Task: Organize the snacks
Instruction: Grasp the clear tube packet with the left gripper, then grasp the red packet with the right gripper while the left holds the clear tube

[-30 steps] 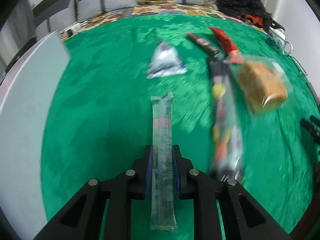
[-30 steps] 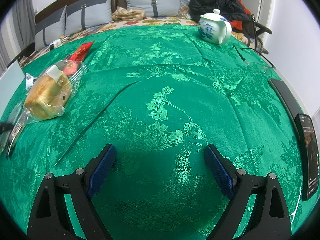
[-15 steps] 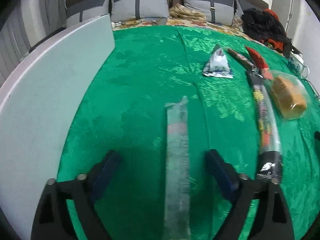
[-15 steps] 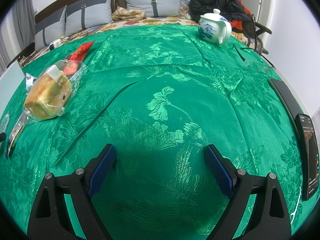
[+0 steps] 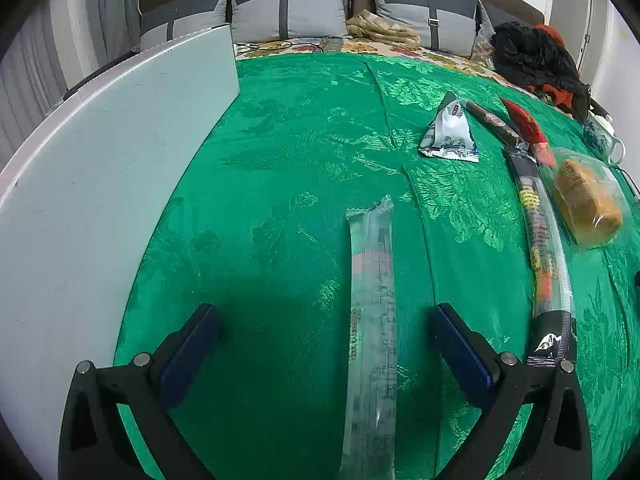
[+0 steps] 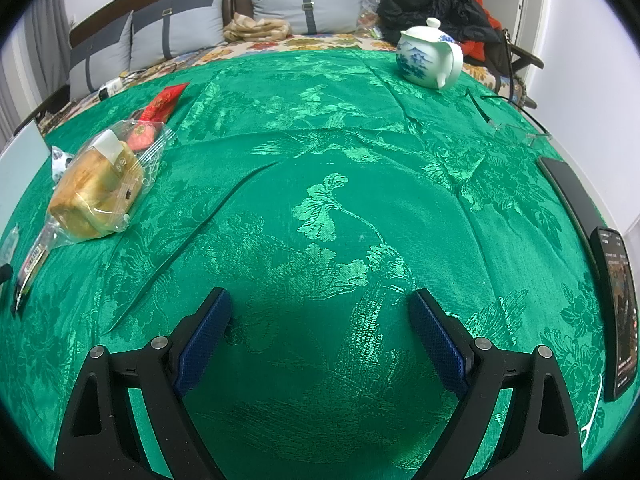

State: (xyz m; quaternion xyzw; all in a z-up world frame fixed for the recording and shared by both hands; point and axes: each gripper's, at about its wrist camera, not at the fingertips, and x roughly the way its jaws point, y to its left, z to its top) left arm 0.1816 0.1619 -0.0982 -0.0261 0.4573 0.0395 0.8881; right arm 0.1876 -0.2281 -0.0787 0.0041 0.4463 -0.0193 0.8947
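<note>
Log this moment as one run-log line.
left gripper: jaws opening, clear snack stick lies between, unpressed | right gripper: open, empty, above green tablecloth

No legible text or labels

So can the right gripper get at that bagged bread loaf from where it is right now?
Probably yes. The right gripper is open and empty, and only bare green tablecloth lies between it and the bagged bread loaf, off to its left.
</note>
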